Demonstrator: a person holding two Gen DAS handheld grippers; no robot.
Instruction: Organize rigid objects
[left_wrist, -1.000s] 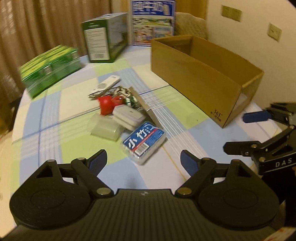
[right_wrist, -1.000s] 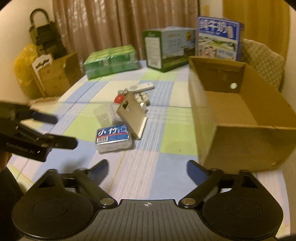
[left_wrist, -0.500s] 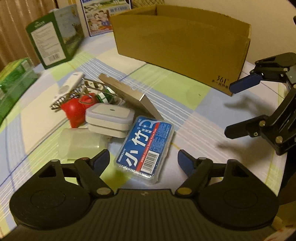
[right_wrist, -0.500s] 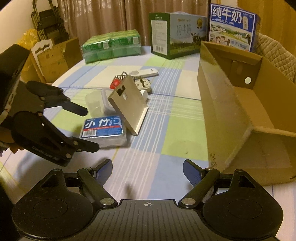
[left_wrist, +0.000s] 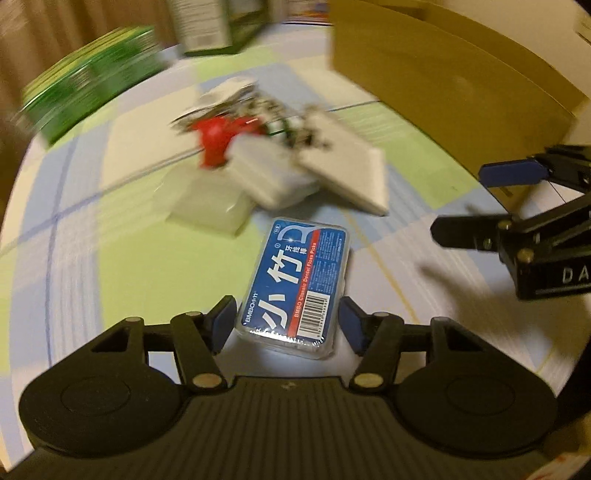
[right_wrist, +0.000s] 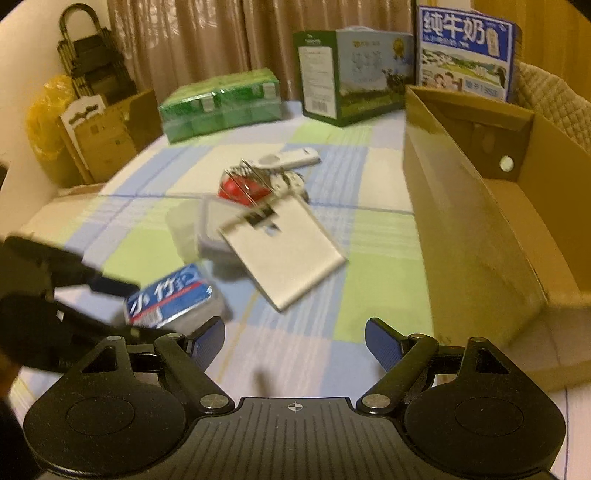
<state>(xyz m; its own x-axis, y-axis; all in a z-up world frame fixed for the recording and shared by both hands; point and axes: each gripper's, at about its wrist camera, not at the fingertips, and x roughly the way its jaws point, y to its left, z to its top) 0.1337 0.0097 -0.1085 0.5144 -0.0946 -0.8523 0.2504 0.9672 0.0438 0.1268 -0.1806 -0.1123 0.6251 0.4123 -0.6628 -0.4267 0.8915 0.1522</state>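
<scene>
Left wrist view: the left gripper (left_wrist: 287, 320) sits low over the checked tablecloth (left_wrist: 122, 236) with its two blue-padded fingers (left_wrist: 223, 317) either side of the near end of a blue floss-pick box (left_wrist: 295, 280). The jaws are about as wide as the box; the left pad looks to be against its side and the right pad just beside it, though I cannot tell if they are pressing. The box lies flat, label up. Beyond it is a blurred heap: a frosted plastic case (left_wrist: 207, 206), a white case (left_wrist: 266, 173) leaning on it, a flat silver slab (left_wrist: 354, 173) tilted against that, and something red (left_wrist: 218, 140) with metal clutter behind. A cardboard box (left_wrist: 443, 85) stands at the far right, a green pack (left_wrist: 92, 88) at the far left. The right gripper (left_wrist: 476, 203) hangs in from the right, fingers spread, holding nothing.

Right wrist view: the right gripper (right_wrist: 295, 343) is wide open above bare cloth (right_wrist: 295, 314), nothing between its fingers. To its left the left gripper (right_wrist: 107, 302), blurred, is closing around the floss-pick box (right_wrist: 170, 295), which now sits tilted. The silver slab (right_wrist: 284, 251) leans near the middle, the white case (right_wrist: 214, 225) behind it, a white remote (right_wrist: 291, 158) further back. The open cardboard box (right_wrist: 480, 229) fills the right side, its inside nearly bare. Two milk cartons (right_wrist: 354, 70) and the green pack (right_wrist: 221, 103) line the far edge.
</scene>
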